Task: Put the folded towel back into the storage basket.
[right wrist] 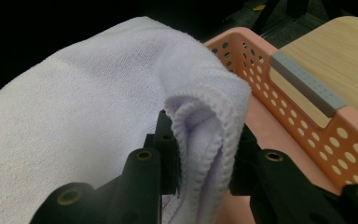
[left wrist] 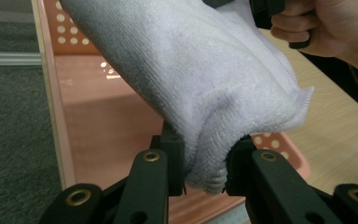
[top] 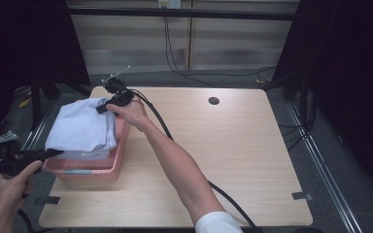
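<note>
A folded white towel [top: 81,127] is held above a pink perforated basket [top: 119,154], which stands at the left edge of the table [top: 233,160]. The towel is pinched at two opposite ends, so that it stays folded and flat while it hangs over the basket's opening. The left gripper [left wrist: 205,170] is pressed on the thick folded corner nearest the basket's near wall; its jaws are seen squeezing the layers of cloth. The right gripper [right wrist: 204,161] is closed on the folded edge at the far side of the basket, where the stacked hems are caught between its jaws. Both grips are taken on several layers at once, probably so that no layer falls open. The basket's floor is visible under the towel in the left gripper view, so the towel is judged to be not yet laid down inside the basket.
</note>
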Demonstrator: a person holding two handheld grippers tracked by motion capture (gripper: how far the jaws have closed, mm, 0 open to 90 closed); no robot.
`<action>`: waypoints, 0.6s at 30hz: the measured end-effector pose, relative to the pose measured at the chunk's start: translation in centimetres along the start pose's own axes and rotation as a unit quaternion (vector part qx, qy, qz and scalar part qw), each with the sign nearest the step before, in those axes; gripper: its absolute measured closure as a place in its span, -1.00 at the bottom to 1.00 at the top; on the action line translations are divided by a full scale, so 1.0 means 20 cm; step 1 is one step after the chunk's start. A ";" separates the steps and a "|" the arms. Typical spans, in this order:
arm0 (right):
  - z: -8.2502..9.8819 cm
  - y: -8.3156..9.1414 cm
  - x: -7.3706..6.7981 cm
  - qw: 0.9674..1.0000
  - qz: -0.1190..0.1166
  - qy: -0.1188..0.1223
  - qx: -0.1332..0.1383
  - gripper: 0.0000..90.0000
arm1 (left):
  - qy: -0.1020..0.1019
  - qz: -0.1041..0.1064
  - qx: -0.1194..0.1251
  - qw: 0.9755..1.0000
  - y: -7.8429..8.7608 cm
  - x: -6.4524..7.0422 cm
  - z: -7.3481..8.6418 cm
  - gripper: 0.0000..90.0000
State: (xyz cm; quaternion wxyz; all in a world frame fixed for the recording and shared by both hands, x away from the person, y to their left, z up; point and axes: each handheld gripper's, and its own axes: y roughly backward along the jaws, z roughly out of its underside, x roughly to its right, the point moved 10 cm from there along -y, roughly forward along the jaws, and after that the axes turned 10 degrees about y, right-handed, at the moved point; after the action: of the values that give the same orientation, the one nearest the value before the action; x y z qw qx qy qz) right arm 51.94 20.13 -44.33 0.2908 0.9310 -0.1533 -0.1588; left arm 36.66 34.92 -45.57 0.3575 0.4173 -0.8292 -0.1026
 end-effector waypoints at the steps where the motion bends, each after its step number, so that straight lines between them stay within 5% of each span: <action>1: 0.01 -0.01 0.00 1.000 -0.001 -0.003 -0.004 0.58 | 0.002 -0.003 -0.003 1.000 -0.01 -0.01 0.01 0.67; 15: 0.20 -0.16 0.03 0.999 0.017 -0.027 -0.023 0.58 | 0.015 -0.046 -0.053 0.997 -0.11 -0.13 0.14 0.65; 18: 0.23 -0.18 0.04 0.999 0.019 -0.024 -0.030 0.56 | 0.018 -0.034 -0.058 0.998 -0.13 -0.12 0.16 0.55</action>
State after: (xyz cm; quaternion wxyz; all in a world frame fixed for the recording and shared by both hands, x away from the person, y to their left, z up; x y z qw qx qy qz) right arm 51.58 20.34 -50.26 0.3180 0.9147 -0.1728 -0.1797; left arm 37.05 34.71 -50.36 0.3924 0.4257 -0.8005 -0.1548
